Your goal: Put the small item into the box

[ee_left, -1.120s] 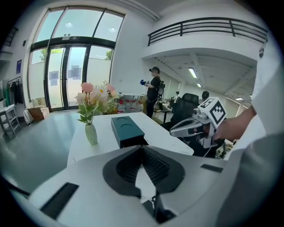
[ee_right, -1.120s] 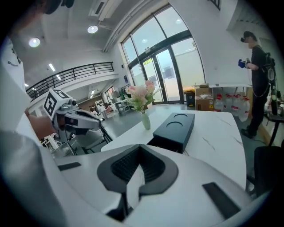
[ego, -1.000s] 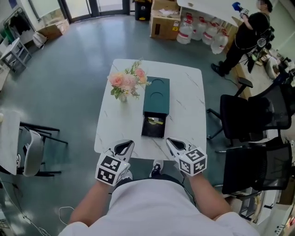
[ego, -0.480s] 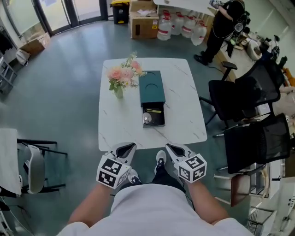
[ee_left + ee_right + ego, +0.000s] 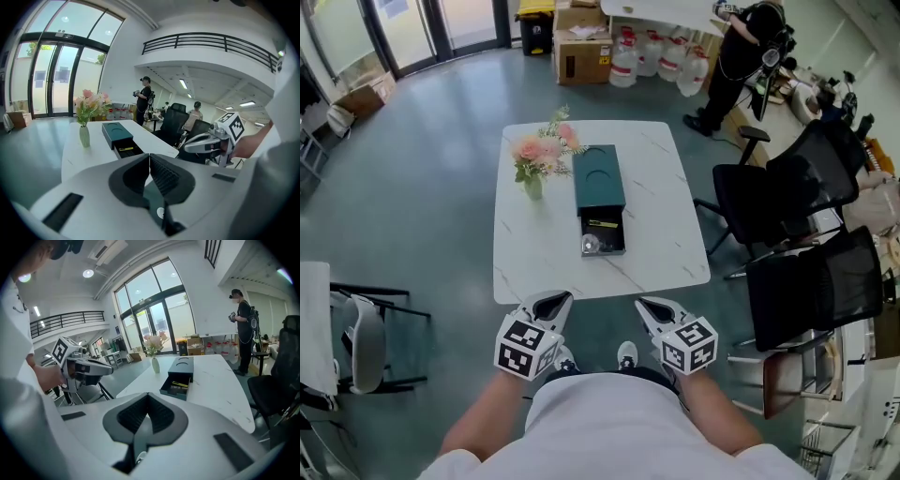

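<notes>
A dark green box [image 5: 599,178] lies on the white marble table [image 5: 661,234], its drawer [image 5: 604,234] pulled out toward me. Inside the drawer I see a yellow strip and a small pale round item [image 5: 590,245]. My left gripper [image 5: 552,301] and right gripper [image 5: 648,307] hang close to my body, short of the table's near edge, both shut and empty. In the left gripper view the jaws [image 5: 149,156] meet, with the box [image 5: 116,131] far ahead. The right gripper view shows its jaws [image 5: 148,396] together and the drawer [image 5: 175,388] beyond.
A vase of pink flowers [image 5: 535,155] stands left of the box. Black office chairs [image 5: 787,216] crowd the table's right side, and a white chair [image 5: 352,337] stands at the left. A person in black [image 5: 741,52] stands at the far back beside cardboard boxes [image 5: 581,42] and water jugs.
The table has slid farther from me and looks smaller, so I have backed away from it. Both grippers stay shut in front of my body.
</notes>
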Demonstrator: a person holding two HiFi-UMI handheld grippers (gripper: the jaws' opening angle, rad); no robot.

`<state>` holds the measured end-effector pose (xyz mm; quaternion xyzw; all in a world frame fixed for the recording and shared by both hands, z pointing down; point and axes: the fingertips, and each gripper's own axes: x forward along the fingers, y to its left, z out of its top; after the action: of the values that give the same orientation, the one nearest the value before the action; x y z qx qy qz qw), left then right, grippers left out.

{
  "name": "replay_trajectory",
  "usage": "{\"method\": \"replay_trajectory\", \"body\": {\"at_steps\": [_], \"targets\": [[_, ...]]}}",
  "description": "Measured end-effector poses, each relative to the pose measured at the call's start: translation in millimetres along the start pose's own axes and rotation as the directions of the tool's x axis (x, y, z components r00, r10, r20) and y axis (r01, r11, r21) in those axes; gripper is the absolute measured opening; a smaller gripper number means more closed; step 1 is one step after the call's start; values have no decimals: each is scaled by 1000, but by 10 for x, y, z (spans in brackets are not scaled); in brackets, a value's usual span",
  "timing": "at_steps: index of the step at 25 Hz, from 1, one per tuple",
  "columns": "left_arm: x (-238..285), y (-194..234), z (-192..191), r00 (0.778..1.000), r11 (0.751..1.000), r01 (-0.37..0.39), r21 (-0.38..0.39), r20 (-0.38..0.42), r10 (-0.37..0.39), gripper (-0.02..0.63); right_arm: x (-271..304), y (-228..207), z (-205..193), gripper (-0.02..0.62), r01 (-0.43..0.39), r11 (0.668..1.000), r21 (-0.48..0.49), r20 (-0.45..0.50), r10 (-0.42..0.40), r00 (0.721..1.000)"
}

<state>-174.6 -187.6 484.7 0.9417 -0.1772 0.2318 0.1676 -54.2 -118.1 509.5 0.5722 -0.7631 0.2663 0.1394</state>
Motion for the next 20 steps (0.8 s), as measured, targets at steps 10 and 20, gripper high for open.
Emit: {"method": "replay_trajectory", "body": {"at_steps": [10, 20], "targets": [[124, -287, 139, 998, 998, -59, 5, 1, 59, 16, -140, -157, 192, 15, -88, 994, -67, 26, 90, 996], [212, -451, 155, 997, 996, -74, 40, -28, 76, 15, -177, -190, 275, 15, -129, 985, -113, 34, 134, 990]]}}
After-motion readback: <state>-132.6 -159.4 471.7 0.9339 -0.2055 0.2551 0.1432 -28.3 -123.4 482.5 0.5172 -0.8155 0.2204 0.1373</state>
